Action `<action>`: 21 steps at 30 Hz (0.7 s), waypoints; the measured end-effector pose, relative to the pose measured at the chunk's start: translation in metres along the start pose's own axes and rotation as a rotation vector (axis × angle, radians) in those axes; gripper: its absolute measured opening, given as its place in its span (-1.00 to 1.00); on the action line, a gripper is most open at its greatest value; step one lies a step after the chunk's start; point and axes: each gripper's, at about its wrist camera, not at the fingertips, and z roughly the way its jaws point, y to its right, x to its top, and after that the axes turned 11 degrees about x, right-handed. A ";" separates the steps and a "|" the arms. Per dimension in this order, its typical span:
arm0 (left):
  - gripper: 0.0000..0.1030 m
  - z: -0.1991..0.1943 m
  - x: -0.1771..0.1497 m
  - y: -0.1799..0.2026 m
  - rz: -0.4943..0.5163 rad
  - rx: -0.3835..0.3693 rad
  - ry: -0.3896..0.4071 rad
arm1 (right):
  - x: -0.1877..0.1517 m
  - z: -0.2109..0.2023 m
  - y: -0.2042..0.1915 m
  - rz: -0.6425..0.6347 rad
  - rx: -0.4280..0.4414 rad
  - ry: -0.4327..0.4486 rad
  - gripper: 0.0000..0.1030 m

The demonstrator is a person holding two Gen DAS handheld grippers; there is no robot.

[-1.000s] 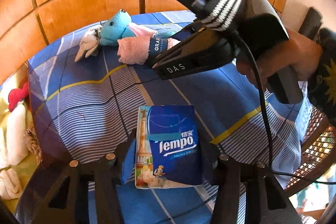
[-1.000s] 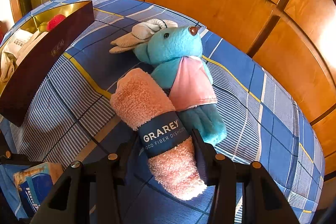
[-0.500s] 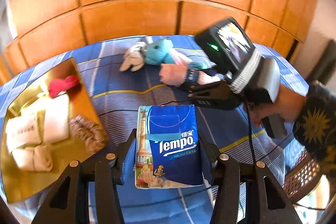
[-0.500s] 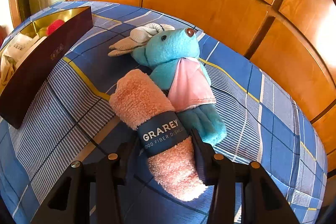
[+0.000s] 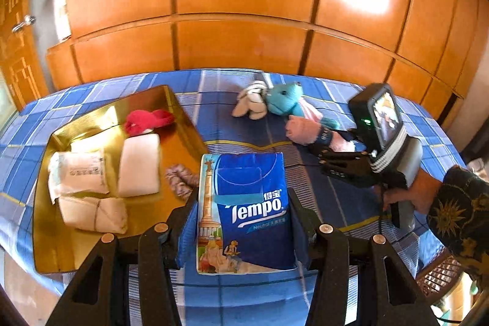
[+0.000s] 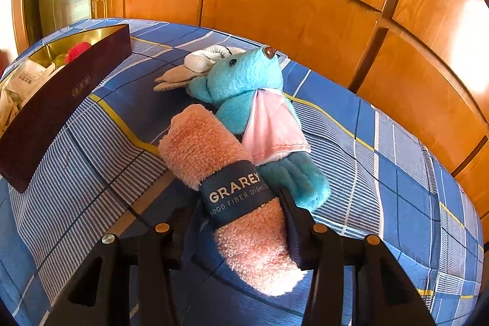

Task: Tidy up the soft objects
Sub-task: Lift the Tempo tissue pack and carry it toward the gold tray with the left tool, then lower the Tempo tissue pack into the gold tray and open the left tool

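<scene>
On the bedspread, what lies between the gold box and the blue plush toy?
Only bare checked bedspread separates the gold box from the cream glove lying against the blue plush toy; the left wrist view shows it best.

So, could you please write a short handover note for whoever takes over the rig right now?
Left gripper: jaws shut on the Tempo tissue pack, held above the bed.
Right gripper: jaws closed on the pink rolled dishcloth, which rests on the bedspread.
Gold box: holds several white packs and a red item.
Left: box both held things, then the blue plush toy and the glove.
</scene>
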 end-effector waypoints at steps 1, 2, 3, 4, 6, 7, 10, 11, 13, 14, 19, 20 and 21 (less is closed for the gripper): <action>0.02 0.000 0.000 -0.005 -0.011 0.003 -0.001 | 0.000 0.000 0.000 0.002 0.001 0.001 -0.06; 0.02 0.000 0.000 -0.009 -0.019 0.011 0.000 | 0.000 -0.001 0.001 0.003 0.002 0.003 -0.06; 0.02 0.000 0.000 -0.013 -0.028 0.019 0.002 | 0.000 -0.001 0.001 0.003 0.002 0.003 -0.06; 0.02 0.000 0.000 -0.016 -0.034 0.023 0.001 | -0.001 -0.002 0.001 0.003 0.001 0.005 -0.06; 0.02 0.000 -0.001 -0.024 -0.048 0.037 0.000 | 0.000 0.000 0.000 0.004 0.000 0.005 -0.06; 0.02 0.001 -0.001 -0.026 -0.053 0.041 -0.002 | 0.000 0.000 0.000 0.003 -0.002 0.006 -0.06; 0.02 0.002 -0.002 -0.037 -0.077 0.063 -0.007 | 0.000 0.001 -0.001 0.002 -0.003 0.005 -0.06; 0.02 0.002 -0.003 -0.040 -0.083 0.069 -0.008 | 0.000 0.001 -0.001 0.002 -0.003 0.006 -0.06; 0.02 0.003 -0.003 -0.047 -0.098 0.081 -0.009 | 0.000 0.001 -0.001 0.002 -0.002 0.005 -0.06; 0.02 0.003 -0.003 -0.051 -0.104 0.086 -0.010 | 0.000 0.001 -0.001 0.003 -0.002 0.005 -0.06; 0.02 0.003 -0.003 -0.083 -0.176 0.108 -0.021 | 0.000 0.001 0.000 0.003 -0.002 0.005 -0.06; 0.02 0.002 -0.003 -0.093 -0.200 0.115 -0.019 | 0.000 0.001 -0.001 0.002 -0.003 0.005 -0.06; 0.02 0.000 -0.003 -0.102 -0.224 0.122 -0.020 | 0.000 0.002 -0.001 0.001 -0.004 0.004 -0.06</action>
